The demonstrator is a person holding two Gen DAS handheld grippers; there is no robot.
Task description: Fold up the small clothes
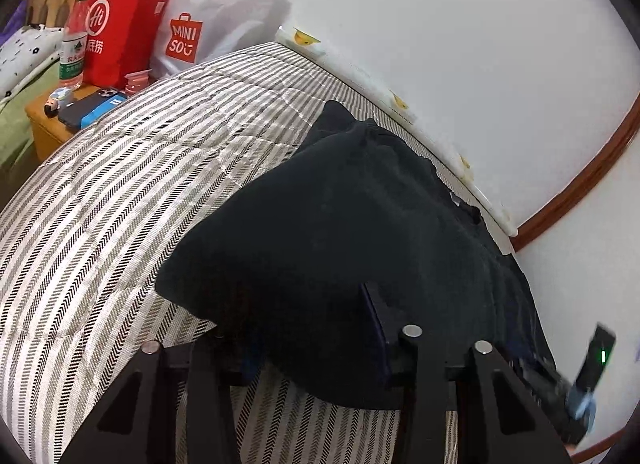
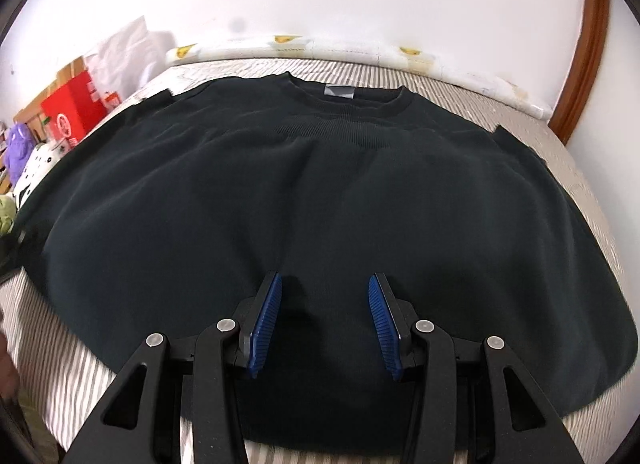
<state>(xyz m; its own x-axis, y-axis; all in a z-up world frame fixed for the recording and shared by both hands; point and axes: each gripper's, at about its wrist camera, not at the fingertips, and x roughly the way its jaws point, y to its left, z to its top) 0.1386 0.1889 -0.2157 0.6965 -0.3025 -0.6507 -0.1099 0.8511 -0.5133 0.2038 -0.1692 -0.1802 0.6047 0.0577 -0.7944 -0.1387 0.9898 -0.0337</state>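
A black sweater (image 2: 320, 191) lies spread flat on the striped bed, collar and grey label (image 2: 339, 91) toward the wall. My right gripper (image 2: 324, 308) is open over the sweater's lower middle, its blue pads (image 2: 266, 320) apart and empty. In the left wrist view the sweater (image 1: 340, 223) lies ahead. My left gripper (image 1: 312, 328) stands at its near left hem with the cloth draped between the fingers; the right finger (image 1: 378, 324) lies on top of the cloth and the left one is hidden under the hem. The jaws stand wide apart.
The striped bedspread (image 1: 120, 191) covers the bed along a white wall. A bedside table (image 1: 48, 127) holds a phone (image 1: 90, 107), a water bottle (image 1: 74, 47), a red bag (image 1: 120, 19) and a white Miniso bag (image 1: 212, 11). The other gripper (image 1: 588, 380) shows at the lower right.
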